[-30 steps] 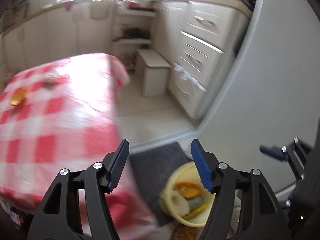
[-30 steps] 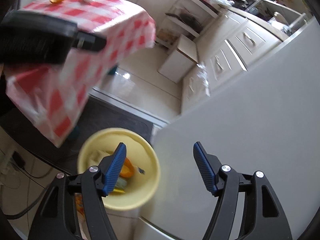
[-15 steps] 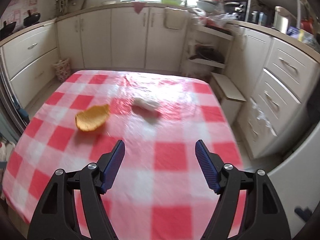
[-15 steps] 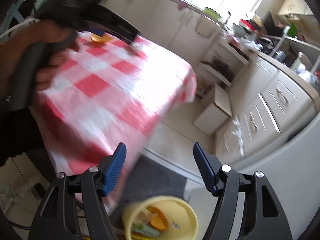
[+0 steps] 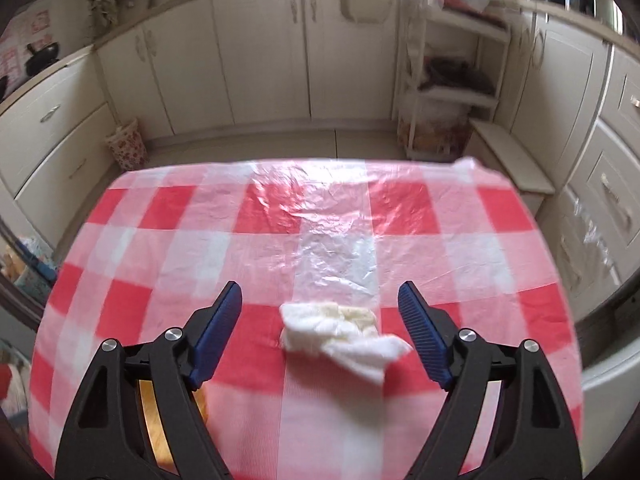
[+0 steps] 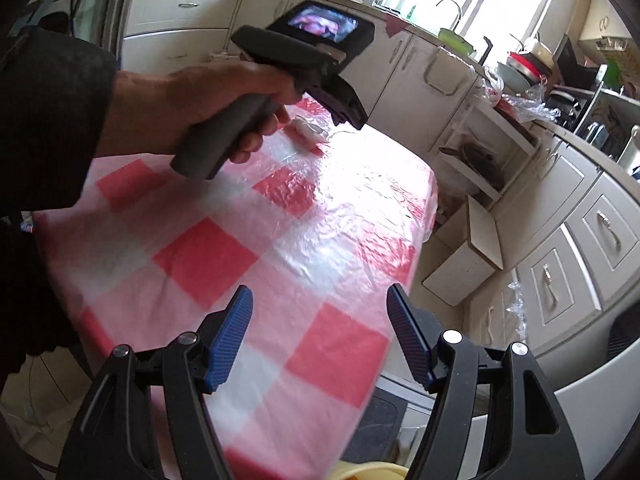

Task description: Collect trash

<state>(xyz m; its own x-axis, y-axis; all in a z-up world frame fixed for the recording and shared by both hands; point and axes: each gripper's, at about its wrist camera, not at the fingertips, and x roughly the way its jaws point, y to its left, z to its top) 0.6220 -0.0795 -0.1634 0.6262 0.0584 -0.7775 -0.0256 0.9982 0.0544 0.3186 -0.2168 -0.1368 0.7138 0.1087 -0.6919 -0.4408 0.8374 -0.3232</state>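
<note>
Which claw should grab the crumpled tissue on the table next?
Left. The left claw is open with the tissue lying right between its fingers. The right claw hangs open over the table's near corner, far from it.

One crumpled tissue (image 5: 344, 334) near tabletop's near edge. One orange peel (image 5: 154, 420) at near-left corner, partly hidden. One checked tablecloth (image 5: 400, 208). Two grippers, both spread wide: left (image 5: 320, 334), right (image 6: 320, 334).

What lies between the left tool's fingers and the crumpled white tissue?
Only bare checkered tablecloth; in the left wrist view, the open left tool brackets the tissue.
</note>
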